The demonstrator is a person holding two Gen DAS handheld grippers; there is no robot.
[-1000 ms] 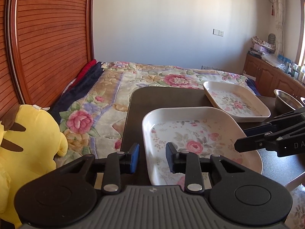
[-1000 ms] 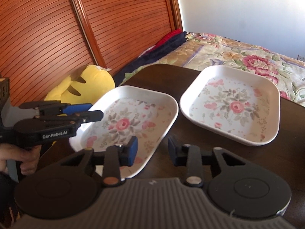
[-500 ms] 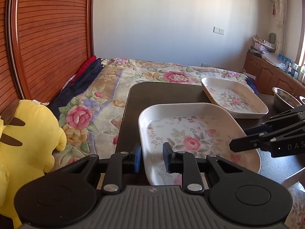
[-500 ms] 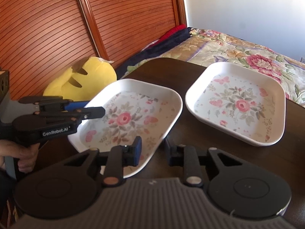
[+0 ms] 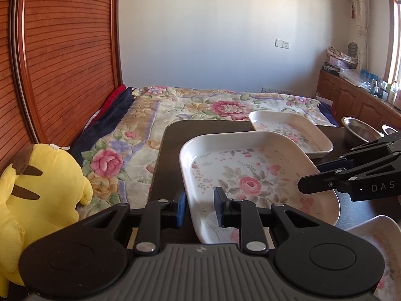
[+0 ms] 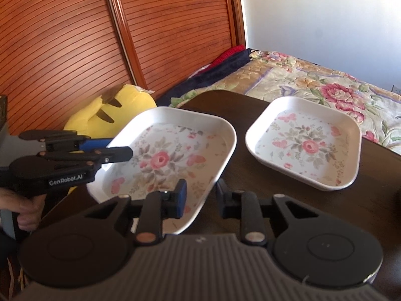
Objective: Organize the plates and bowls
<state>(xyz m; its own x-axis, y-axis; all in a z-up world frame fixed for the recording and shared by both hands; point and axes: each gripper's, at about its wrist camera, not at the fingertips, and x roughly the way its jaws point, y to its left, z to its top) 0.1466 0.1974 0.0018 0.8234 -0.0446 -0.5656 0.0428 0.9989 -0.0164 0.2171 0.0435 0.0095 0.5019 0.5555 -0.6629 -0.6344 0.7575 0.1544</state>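
A white square plate with a rose pattern (image 5: 250,173) (image 6: 173,158) is tilted, its near side raised off the dark table (image 5: 173,145). My left gripper (image 5: 199,209) straddles its left rim with the jaws closing around it. My right gripper (image 6: 199,198) straddles its right rim the same way. Both grippers are nearly shut on the rim; contact is not certain. A second floral plate (image 5: 290,128) (image 6: 305,143) lies flat farther back. A steel bowl (image 5: 358,131) stands at the far right. Part of a third plate (image 5: 383,240) shows at lower right.
A bed with a floral blanket (image 5: 200,105) lies beyond the table. A yellow plush toy (image 5: 37,193) sits left of the table by the wooden headboard (image 5: 62,57). A wooden cabinet (image 5: 356,100) with clutter stands at the right wall.
Both grippers have moved in onto the near plate's opposite rims and narrowed. The plate's near side has tilted up and it has come closer in both views.
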